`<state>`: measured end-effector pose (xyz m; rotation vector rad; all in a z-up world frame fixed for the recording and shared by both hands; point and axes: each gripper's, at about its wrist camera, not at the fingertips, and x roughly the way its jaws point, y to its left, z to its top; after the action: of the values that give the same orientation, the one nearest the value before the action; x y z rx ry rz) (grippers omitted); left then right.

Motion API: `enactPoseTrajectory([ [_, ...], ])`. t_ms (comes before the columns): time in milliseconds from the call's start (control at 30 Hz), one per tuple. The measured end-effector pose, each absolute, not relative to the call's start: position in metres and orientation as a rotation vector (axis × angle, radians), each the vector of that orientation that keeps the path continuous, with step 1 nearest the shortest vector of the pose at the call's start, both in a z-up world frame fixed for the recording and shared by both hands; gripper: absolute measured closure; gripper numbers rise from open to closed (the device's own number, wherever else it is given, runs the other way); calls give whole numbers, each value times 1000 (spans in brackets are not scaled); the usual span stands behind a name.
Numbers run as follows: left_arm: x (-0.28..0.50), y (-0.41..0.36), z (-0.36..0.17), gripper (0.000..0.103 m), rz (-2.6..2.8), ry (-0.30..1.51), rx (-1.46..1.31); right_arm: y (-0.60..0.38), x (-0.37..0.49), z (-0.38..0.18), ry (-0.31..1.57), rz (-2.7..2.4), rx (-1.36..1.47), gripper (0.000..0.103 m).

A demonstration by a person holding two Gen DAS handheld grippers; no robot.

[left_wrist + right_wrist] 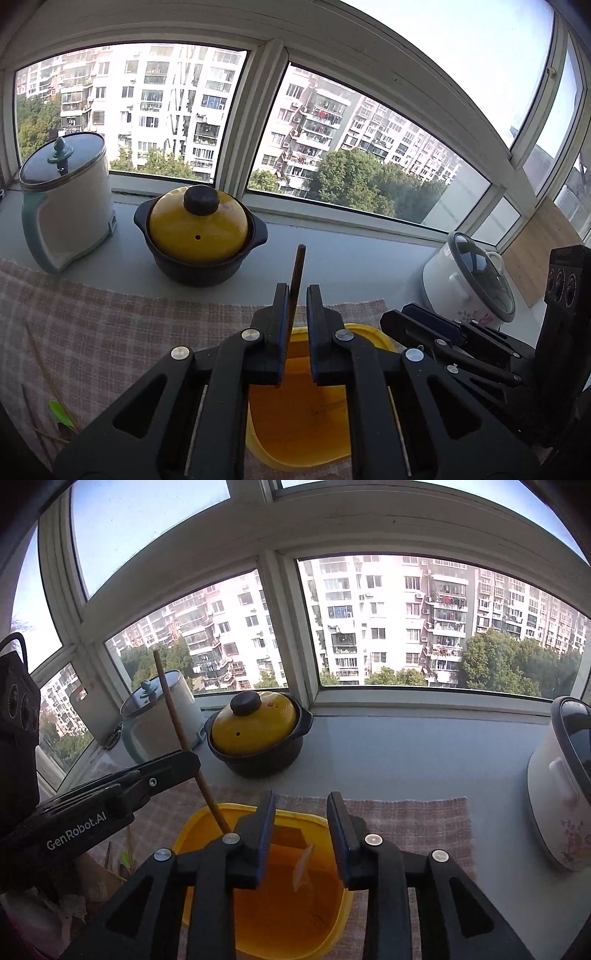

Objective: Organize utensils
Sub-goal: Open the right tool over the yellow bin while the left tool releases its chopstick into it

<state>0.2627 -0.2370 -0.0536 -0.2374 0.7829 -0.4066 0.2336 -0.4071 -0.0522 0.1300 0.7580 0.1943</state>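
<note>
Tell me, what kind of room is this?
Probably a kitchen corner or enclosed balcony high in a flat: cooking pots like the yellow-lidded clay pot and a rice cooker sit on a windowsill overlooking tall apartment blocks.

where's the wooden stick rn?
Wooden stick is clamped in the left tool, its lower end dipping into the yellow tub, in front of the yellow-lidded clay pot.

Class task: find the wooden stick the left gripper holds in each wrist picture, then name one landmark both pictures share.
Left wrist: wooden stick stands at centre, rising between the left gripper fingers.
Right wrist: wooden stick slants at left, its lower end in the yellow bin.
Shared landmark: yellow-lidded pot on the sill.
</note>
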Motion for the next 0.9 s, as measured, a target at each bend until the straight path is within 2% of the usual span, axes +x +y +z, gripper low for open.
enactPoseTrajectory([
  [300,244,-224,-47,96,-399,771,-251,-409,218,-47,745,177,118,71],
  [533,225,-210,-38,96,-405,760,-243,-405,200,-43,726,158,113,58],
  [600,220,-203,-37,96,-406,762,-241,-403,194,-41,719,145,110,53],
  [667,215,-193,-36,96,-408,768,-242,-401,186,-38,708,136,110,43],
  [900,195,-140,-39,96,-380,790,-253,-377,154,-28,676,145,85,16],
])
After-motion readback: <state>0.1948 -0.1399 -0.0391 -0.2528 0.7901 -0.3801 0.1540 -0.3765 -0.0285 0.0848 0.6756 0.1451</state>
